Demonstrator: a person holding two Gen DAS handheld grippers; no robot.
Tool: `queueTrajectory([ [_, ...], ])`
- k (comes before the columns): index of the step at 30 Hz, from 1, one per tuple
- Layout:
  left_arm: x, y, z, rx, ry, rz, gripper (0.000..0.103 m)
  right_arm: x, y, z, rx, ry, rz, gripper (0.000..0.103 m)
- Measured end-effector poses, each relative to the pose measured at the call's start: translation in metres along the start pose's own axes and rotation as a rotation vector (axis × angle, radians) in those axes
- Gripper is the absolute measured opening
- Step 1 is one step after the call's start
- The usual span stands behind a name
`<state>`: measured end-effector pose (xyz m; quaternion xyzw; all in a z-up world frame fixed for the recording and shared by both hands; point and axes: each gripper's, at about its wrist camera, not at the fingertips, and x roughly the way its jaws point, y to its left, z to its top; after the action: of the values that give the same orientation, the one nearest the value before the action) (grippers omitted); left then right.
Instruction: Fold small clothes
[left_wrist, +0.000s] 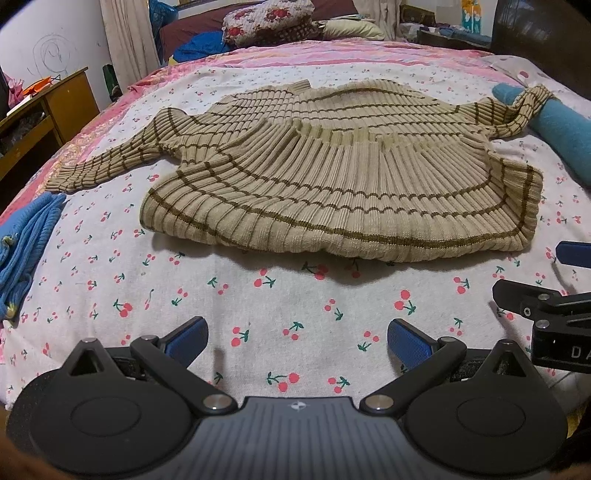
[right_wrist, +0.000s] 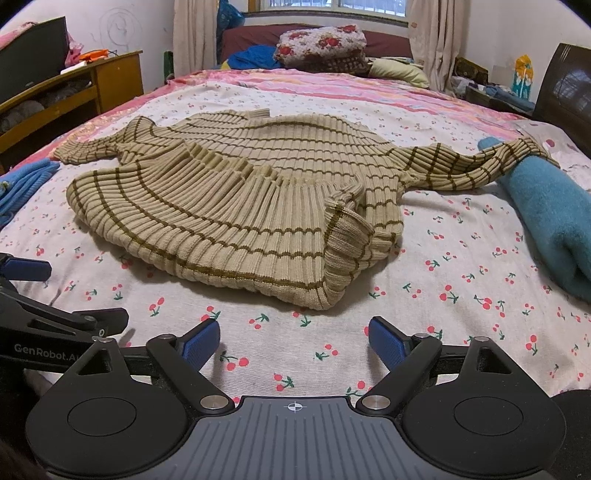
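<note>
A beige ribbed sweater with brown stripes (left_wrist: 332, 177) lies on the cherry-print bed sheet (left_wrist: 258, 302), its lower half folded up over the chest, both sleeves spread out to the sides. It also shows in the right wrist view (right_wrist: 236, 206). My left gripper (left_wrist: 297, 341) is open and empty, hovering over the sheet just in front of the sweater's near fold. My right gripper (right_wrist: 293, 343) is open and empty too, in front of the sweater's near right corner. The right sleeve end (right_wrist: 517, 151) rests on a rolled teal towel (right_wrist: 554, 218).
A blue knit garment (left_wrist: 26, 236) lies at the left edge of the bed. The teal towel (left_wrist: 557, 125) lies at the right. Pillows and bedding (right_wrist: 325, 48) are piled at the far end. A wooden desk (right_wrist: 74, 96) stands left; a dark headboard (right_wrist: 569, 92) right.
</note>
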<state>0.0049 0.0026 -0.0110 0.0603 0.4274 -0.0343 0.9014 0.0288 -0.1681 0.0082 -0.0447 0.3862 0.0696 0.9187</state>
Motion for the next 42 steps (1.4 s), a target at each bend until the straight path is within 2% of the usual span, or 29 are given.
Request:
queueTrajectory([
  [6, -0.003, 0.0, 0.001, 0.002, -0.013, -0.01, 0.103, -0.001, -0.002, 0.001, 0.012, -0.004, 0.007, 0.084],
  [11, -0.015, 0.005, 0.007, 0.007, -0.053, -0.027, 0.103, -0.008, -0.008, 0.009, 0.032, -0.041, 0.024, 0.082],
  [18, -0.024, 0.027, 0.034, 0.029, -0.152, 0.009, 0.103, -0.011, -0.027, 0.05, 0.066, -0.137, 0.018, 0.081],
  [23, -0.003, 0.047, 0.065, 0.061, -0.192, 0.048, 0.103, 0.008, -0.037, 0.079, 0.022, -0.155, -0.016, 0.081],
  [29, 0.035, 0.072, 0.094, 0.091, -0.204, 0.029, 0.103, 0.039, -0.052, 0.089, -0.006, -0.084, -0.033, 0.081],
  [37, 0.077, 0.074, 0.121, 0.182, -0.176, -0.027, 0.102, 0.067, -0.063, 0.074, -0.004, 0.016, -0.006, 0.08],
  [38, 0.081, 0.072, 0.124, 0.193, -0.17, -0.03, 0.101, 0.068, -0.064, 0.073, 0.003, 0.026, 0.004, 0.076],
  [41, 0.09, 0.07, 0.13, 0.209, -0.141, -0.048, 0.086, 0.065, -0.064, 0.071, 0.009, 0.037, 0.022, 0.068],
  [42, 0.092, 0.07, 0.132, 0.213, -0.127, -0.064, 0.075, 0.064, -0.064, 0.071, 0.009, 0.039, 0.027, 0.067],
])
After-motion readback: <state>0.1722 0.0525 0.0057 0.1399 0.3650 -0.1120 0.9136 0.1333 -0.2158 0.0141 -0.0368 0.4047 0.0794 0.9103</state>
